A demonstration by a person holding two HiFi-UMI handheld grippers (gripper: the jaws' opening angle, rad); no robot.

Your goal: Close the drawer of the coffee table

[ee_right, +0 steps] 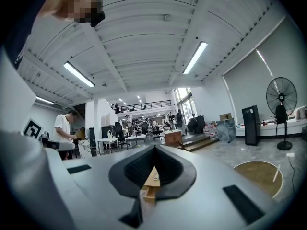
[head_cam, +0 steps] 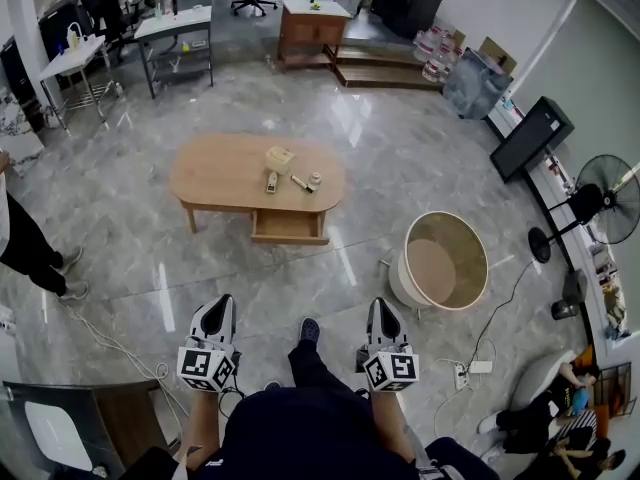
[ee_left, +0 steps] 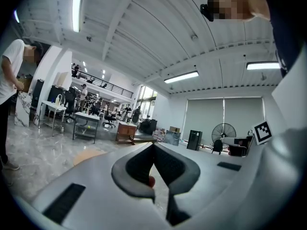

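Note:
In the head view, an oval wooden coffee table [head_cam: 225, 173] stands on the marble floor some way ahead. Its drawer [head_cam: 290, 227] is pulled out toward me on the near side. A small box [head_cam: 280, 158], a remote [head_cam: 271, 181] and two little items lie on the top. My left gripper [head_cam: 218, 304] and right gripper [head_cam: 383, 306] hang low by my legs, far short of the table, both shut and empty. The right gripper view shows the table and the drawer [ee_right: 149, 191] through the notch behind the shut jaws [ee_right: 154, 150]. The left gripper [ee_left: 153, 147] has its jaws together too.
A round white tub with a wooden inside [head_cam: 445, 260] stands right of the table. Cables and a power strip [head_cam: 470, 368] lie near my right foot. A person [head_cam: 30, 243] stands at the left, a fan [head_cam: 600, 203] at the right, and a dark chair [head_cam: 70, 418] at bottom left.

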